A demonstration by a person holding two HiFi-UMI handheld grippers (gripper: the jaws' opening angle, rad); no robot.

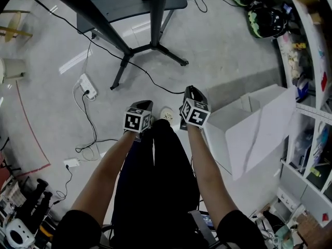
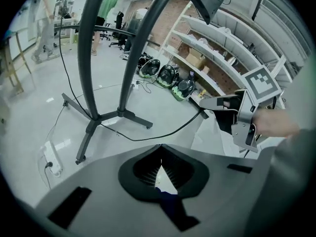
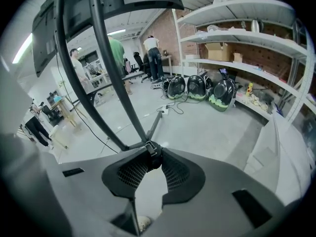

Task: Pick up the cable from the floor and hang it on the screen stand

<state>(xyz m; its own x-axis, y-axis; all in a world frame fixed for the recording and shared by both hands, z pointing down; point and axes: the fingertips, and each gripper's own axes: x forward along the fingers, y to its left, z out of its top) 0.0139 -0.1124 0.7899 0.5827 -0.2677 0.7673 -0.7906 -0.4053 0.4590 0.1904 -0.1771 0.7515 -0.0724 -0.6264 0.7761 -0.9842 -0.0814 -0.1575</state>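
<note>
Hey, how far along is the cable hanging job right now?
Done: the right gripper is clamped on the cable at its plug end, off the floor. In hand: the rest trails down towards the screen stand. Left: hanging it there; the left gripper is shut, empty.

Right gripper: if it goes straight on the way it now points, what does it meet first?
Probably the base of the screen stand, where its legs join: it sits just beyond the right gripper, shut on the cable. Depth is unclear, so the floor may come first.
</note>
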